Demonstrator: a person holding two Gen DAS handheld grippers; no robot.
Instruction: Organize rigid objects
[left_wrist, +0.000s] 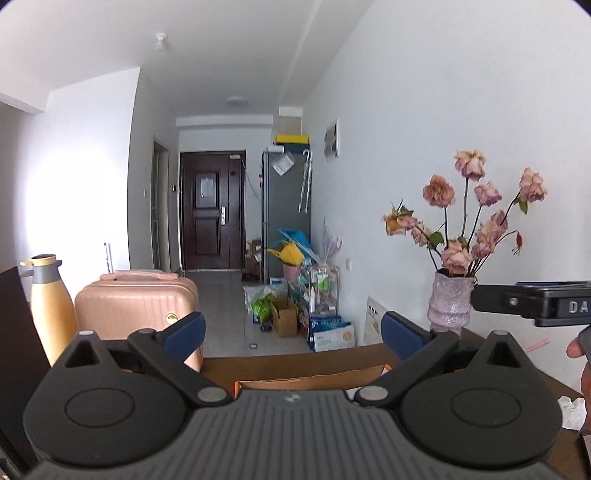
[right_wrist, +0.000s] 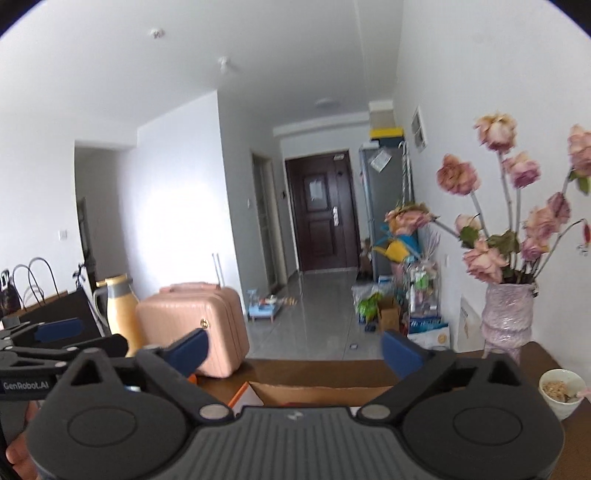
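Two tools are up and level over the surface, both spread wide and carrying nothing: the left tool (left_wrist: 293, 334) with blue pads apart, the right tool (right_wrist: 293, 350) the same. Just beneath and ahead of both lies an open cardboard box (right_wrist: 317, 393) with an orange edge, sitting on the brown surface (left_wrist: 295, 363); what's inside it is hidden by the tool bodies, so the rigid objects to sort can't be made out from here. My read: this is a hover before the first pick, and the next move calls for tipping down toward the box to find a target. To the right, watch the vase of dried roses (right_wrist: 508, 317) near the wall and the small bowl (right_wrist: 559, 391) beside it. Left, a yellow thermos jug (left_wrist: 51, 306) and a pink suitcase (left_wrist: 138, 306) stand near the surface's far edge. Beyond, open floor runs to a dark door (left_wrist: 212, 210).
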